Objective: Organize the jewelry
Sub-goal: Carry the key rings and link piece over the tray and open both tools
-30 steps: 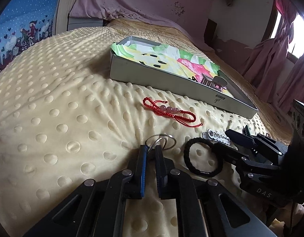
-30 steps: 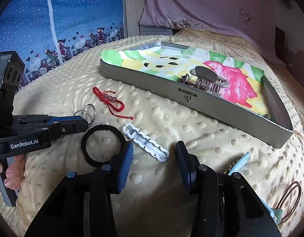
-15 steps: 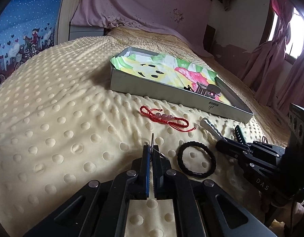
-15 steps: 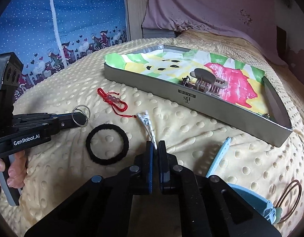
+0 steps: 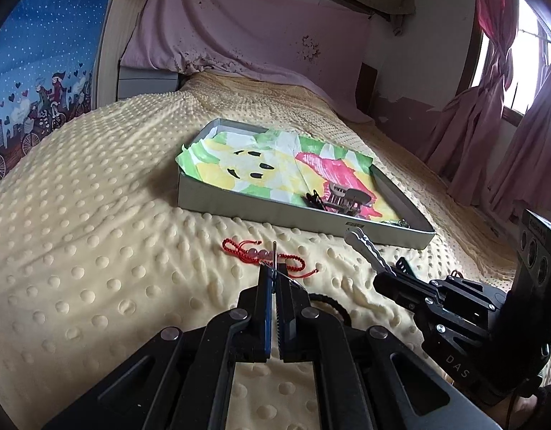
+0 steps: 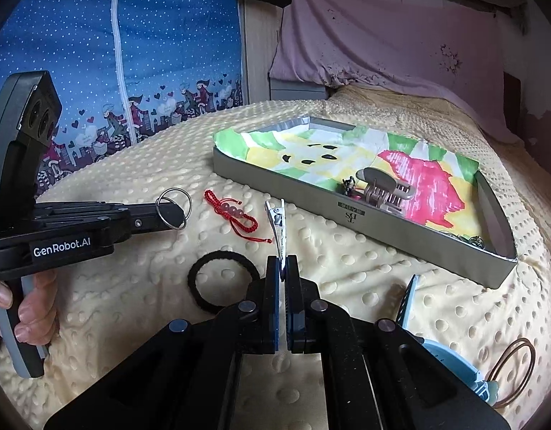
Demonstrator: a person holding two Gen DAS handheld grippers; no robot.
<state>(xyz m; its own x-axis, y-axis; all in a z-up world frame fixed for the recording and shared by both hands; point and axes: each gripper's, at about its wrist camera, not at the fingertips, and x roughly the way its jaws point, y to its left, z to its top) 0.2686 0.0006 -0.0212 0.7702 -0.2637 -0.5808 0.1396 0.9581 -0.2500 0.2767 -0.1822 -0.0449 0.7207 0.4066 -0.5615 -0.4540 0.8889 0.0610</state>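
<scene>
My left gripper (image 5: 274, 275) is pressed together on a metal key ring (image 6: 173, 209), and in the right wrist view the ring sticks out past the fingertips, lifted clear of the bed (image 5: 96, 215). From the left camera I only get the ring edge-on, a thin upright line between the fingers.

My right gripper (image 6: 283, 268) is pinched on the lower end of a silver hair clip (image 6: 276, 227), which points up and away from me toward the tray (image 6: 347, 211). The left wrist view shows that clip (image 5: 368, 251) raised just in front of the tray's near wall (image 5: 261, 211).

The tray sits on the yellow dotted blanket, lined with a bright green, yellow and pink paper (image 5: 275, 168). A beige claw clip (image 6: 383, 186) lies inside it against the near wall, with a small dark piece (image 6: 348, 183) touching it on its left; I cannot tell what that is.

In front of the tray, a red cord bracelet (image 6: 236, 215) lies on the blanket between my two grippers. A black hair tie (image 6: 221, 279) lies nearer to me than the bracelet, just left of the right gripper. Off the tray's right corner, a light blue comb (image 6: 410, 299) and a brown loop (image 6: 513, 369) rest on the blanket.
</scene>
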